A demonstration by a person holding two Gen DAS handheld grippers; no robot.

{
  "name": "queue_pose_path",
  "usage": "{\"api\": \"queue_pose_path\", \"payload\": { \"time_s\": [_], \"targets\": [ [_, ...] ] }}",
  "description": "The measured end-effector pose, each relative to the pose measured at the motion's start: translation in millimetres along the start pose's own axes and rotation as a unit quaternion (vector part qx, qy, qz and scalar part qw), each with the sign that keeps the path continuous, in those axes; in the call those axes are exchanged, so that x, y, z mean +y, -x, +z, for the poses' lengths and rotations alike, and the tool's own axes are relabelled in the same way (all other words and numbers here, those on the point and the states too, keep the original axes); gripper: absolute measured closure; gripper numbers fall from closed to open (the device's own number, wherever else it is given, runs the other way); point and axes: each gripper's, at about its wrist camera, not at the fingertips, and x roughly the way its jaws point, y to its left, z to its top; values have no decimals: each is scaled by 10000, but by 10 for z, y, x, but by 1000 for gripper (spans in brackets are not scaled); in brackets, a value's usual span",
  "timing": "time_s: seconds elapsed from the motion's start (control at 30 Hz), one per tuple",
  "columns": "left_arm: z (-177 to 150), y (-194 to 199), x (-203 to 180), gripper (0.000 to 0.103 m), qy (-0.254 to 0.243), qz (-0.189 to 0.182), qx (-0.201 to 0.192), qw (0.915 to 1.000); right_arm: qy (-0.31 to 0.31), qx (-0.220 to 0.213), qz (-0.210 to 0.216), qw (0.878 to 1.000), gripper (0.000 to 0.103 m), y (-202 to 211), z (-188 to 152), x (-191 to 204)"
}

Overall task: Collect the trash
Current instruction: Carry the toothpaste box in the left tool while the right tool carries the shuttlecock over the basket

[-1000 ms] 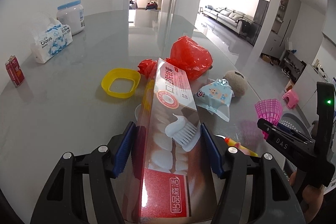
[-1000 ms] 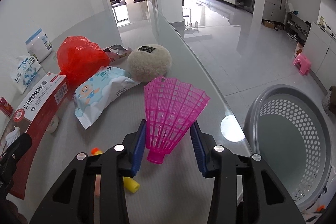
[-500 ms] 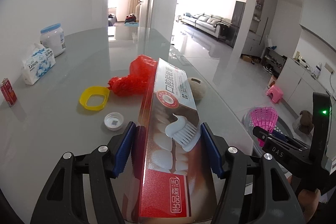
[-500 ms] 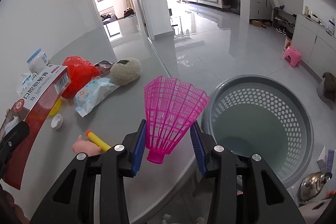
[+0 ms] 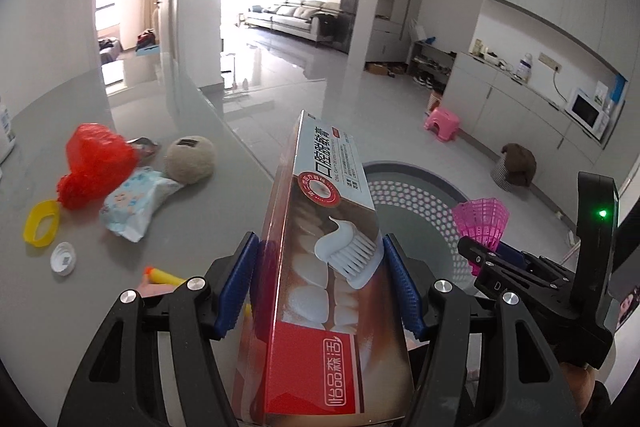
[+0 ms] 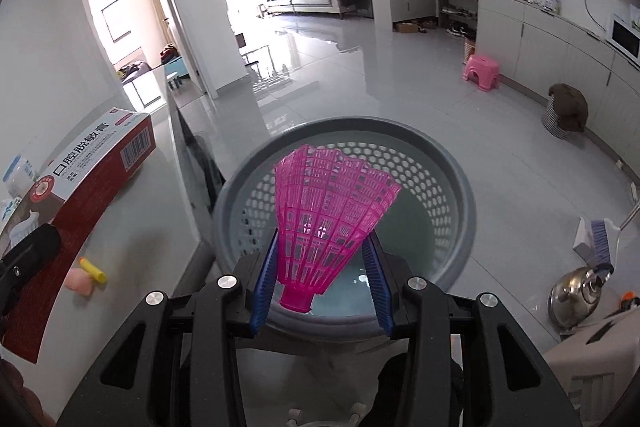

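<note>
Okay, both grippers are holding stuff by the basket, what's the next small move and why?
Probably open the right gripper to drop the pink shuttlecock: it hangs right over the gray basket. The left gripper holds the toothpaste box nearer the table edge.

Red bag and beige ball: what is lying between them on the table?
Left wrist view: a crumpled foil wrapper lies between the red bag and beige ball.

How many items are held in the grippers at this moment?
2. The left gripper clamps a toothpaste box; the right gripper clamps a pink shuttlecock above the grey basket.
</note>
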Motion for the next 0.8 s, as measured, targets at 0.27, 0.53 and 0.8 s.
{"api": "queue_pose_path", "payload": {
  "time_s": [0.27,0.53,0.8],
  "targets": [
    [29,-572,-472,42,-402,-479,389,9973,-291,142,-201,9993,63,-165,-11,-432],
    [38,-981,-578,42,-518,-469,678,9953,-161,371,-55,9992,61,-457,80,-461],
    [23,-1181,-645,42,-536,-320,871,9942,-72,529,163,9984,61,-622,113,-449]
  ]
}}
